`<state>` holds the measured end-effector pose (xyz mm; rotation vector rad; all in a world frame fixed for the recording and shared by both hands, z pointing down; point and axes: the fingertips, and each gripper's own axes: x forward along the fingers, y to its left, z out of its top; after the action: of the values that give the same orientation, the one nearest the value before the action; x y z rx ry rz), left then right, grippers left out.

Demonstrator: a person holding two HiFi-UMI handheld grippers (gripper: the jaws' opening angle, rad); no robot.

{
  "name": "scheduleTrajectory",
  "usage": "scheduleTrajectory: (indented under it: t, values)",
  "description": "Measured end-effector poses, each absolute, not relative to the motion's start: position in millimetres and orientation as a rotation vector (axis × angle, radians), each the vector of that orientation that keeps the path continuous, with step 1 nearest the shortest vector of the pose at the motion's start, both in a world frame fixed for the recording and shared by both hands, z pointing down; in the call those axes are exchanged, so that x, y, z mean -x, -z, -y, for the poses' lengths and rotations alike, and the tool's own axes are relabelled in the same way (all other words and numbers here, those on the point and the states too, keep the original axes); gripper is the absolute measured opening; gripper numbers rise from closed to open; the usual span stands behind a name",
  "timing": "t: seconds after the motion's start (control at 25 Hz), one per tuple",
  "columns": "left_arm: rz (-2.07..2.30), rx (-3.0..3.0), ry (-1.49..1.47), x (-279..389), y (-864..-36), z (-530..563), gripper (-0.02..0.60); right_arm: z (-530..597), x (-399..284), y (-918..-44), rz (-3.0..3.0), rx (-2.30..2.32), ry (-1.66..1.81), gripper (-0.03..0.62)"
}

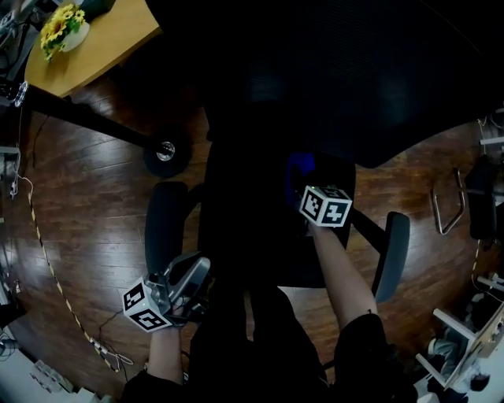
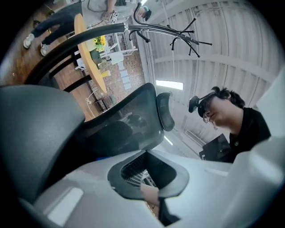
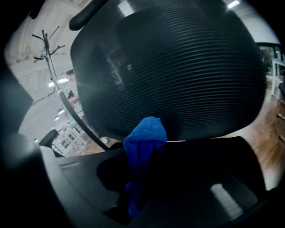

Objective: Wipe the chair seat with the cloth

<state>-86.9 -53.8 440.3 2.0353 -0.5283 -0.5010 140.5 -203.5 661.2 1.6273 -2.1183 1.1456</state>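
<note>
Both closed: left gripper (image 1: pixel 198 269) empty, right gripper (image 1: pixel 305 189) pinching the cloth (image 3: pixel 144 138) near the chair seat's (image 1: pixel 236 228) back edge; dragging may tug it free.

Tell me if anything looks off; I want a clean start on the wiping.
Nothing stands out. The right gripper holds the cloth at the seat; no spill or damage shows, though it is dark.

Dark wood floor (image 1: pixel 79 220), round wooden table (image 1: pixel 106 39), yellow flowers (image 1: pixel 63 24), coat stand (image 2: pixel 173 32)
</note>
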Motion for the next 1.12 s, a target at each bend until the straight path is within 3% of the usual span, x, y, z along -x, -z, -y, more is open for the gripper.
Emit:
scheduleTrajectory:
  t: [0.28,0.44,0.8,1.12]
  values:
    - [0.547,-2.027,0.522,95,-440,51,-0.008,204,46,-660,2.348,-1.267,-1.410,0.061]
    - [0.543,-2.004,0.527,97,-448,41,-0.008,192,88,-690,2.293,-1.224,-1.525,0.061]
    - [0.515,-1.982,0.506,99,-459,26,-0.008,161,-16,-750,2.013,-1.515,-1.457,0.061]
    - [0.475,-2.000,0.476,82,-460,20,-0.008,130,-159,-752,1.836,-1.756,-1.370,0.061]
